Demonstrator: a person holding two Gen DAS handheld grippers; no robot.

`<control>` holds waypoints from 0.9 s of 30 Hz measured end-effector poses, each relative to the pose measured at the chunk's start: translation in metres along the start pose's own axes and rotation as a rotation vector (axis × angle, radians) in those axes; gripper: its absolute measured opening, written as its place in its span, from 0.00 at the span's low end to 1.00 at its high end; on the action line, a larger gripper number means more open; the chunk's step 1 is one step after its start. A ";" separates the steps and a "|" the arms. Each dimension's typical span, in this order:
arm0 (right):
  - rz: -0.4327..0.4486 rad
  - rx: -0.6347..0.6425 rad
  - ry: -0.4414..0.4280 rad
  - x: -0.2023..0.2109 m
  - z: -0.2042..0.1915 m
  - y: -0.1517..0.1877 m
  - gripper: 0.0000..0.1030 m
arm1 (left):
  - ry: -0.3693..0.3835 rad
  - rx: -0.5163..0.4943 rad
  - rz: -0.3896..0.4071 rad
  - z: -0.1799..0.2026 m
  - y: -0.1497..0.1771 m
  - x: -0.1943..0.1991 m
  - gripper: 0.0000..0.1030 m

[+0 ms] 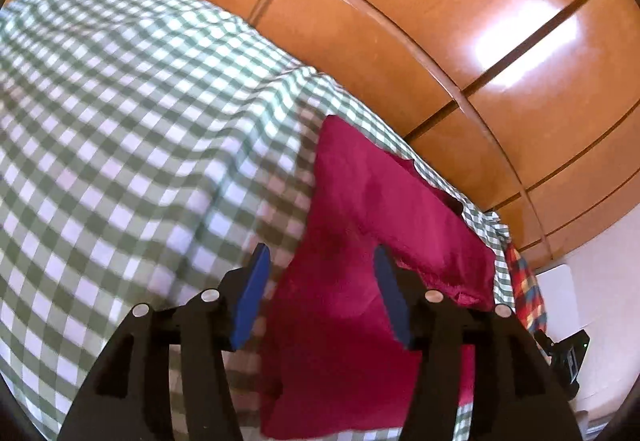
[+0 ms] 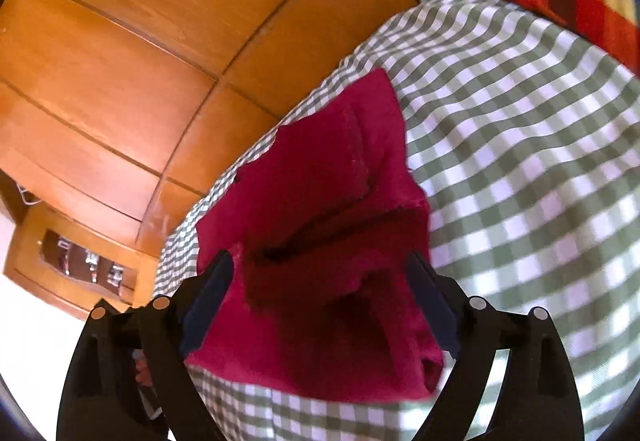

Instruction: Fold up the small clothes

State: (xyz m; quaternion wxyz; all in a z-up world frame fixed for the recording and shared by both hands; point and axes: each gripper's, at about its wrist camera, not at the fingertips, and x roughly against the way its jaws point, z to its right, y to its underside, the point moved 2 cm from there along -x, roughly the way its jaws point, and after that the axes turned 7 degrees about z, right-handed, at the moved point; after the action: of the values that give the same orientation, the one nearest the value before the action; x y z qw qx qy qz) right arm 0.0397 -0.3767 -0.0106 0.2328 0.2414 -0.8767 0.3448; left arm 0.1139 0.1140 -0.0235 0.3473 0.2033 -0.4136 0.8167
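While both sets of jaws stand wide apart and empty, the red garment [image 1: 360, 281] lies on the green checked cloth [image 1: 120, 121]. From the left gripper [image 1: 322, 281], it extends between the fingers toward 1 o'clock. From the right gripper [image 2: 320, 293], the red garment [image 2: 320, 201] runs between the fingers toward 12 o'clock, folded over itself.

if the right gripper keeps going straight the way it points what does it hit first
Most likely the red garment: it fills the gap between the open right gripper fingers, lying on the checked bedsheet. Depth is unclear.
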 end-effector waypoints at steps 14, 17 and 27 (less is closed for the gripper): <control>-0.066 0.169 0.213 -0.019 0.022 0.049 0.26 | 0.021 -0.120 -0.115 -0.014 0.083 0.016 0.25; -0.080 0.240 0.234 -0.014 0.012 0.055 0.17 | -0.006 -0.166 -0.111 -0.006 0.084 0.012 0.14; -0.225 0.294 0.297 0.039 0.034 0.104 0.00 | 0.023 -0.224 -0.177 -0.010 0.118 0.053 0.11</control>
State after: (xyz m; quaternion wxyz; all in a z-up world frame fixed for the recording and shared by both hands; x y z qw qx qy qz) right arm -0.0594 -0.3444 -0.0616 0.3584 0.3155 -0.7409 0.4724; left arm -0.0094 0.0936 -0.0597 0.4432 0.1897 -0.4785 0.7339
